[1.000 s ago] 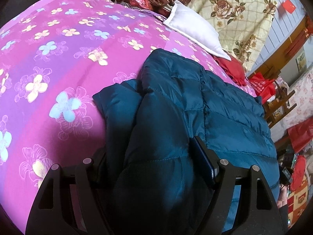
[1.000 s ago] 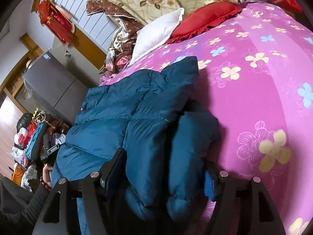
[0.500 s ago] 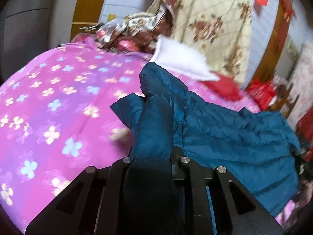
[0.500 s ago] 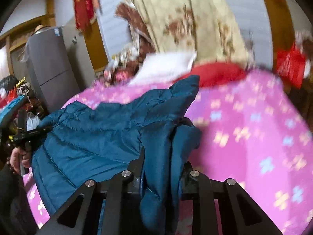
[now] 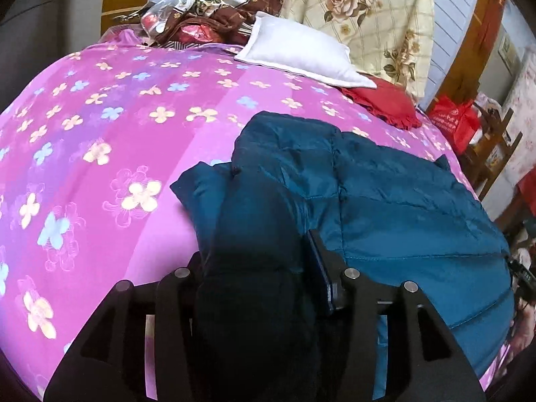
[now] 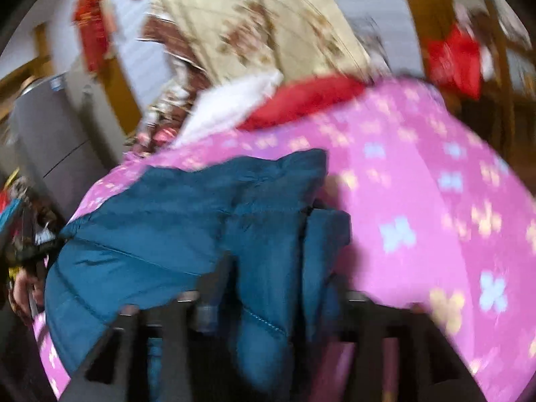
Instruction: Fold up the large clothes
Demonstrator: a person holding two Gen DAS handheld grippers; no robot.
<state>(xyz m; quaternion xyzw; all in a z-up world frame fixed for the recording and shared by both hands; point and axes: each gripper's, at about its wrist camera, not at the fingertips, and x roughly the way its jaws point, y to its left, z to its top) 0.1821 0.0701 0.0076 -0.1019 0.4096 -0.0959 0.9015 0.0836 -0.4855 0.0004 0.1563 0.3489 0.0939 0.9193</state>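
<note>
Left hand-held gripper (image 5: 258,268): nearest the lens in the left wrist view; a thick bunched fold of the jacket (image 5: 385,201) fills the gap between its fingers (image 5: 321,268), and the jaws are opening; I cannot tell whether the pads press on the cloth.
Right hand-held gripper (image 6: 278,288): nearest the lens in the right wrist view, blurred; a padded fold of the jacket (image 6: 167,227) sits between its fingers, and the jaws are opening; the blur hides whether they pinch it.
Jacket: dark teal, quilted; it lies on the bed (image 5: 100,134), on the pink flowered bedspread (image 6: 418,184). In the left wrist view its bulk spreads right of the gripper toward the bed's edge; in the right wrist view it spreads left.
Long axis: in both views the gripped fold runs from the lens away up the bed toward the pillows; the main body stretches sideways from it.
Left view only: sharp; shows a white pillow (image 5: 301,57) with a red cushion (image 5: 385,104) just beside it, a cream rose-print quilt (image 5: 361,10) behind them, and a heap of brown and patterned cloth (image 5: 217,16) at the far end.
Right view only: shows a grey cabinet (image 6: 50,134) left of the bed and a person's hand (image 6: 21,294) at the left edge near the jacket's hem.
Containers: a red bag (image 5: 452,120) stands beyond the bed's right edge in the left view; its contents cannot be seen.
</note>
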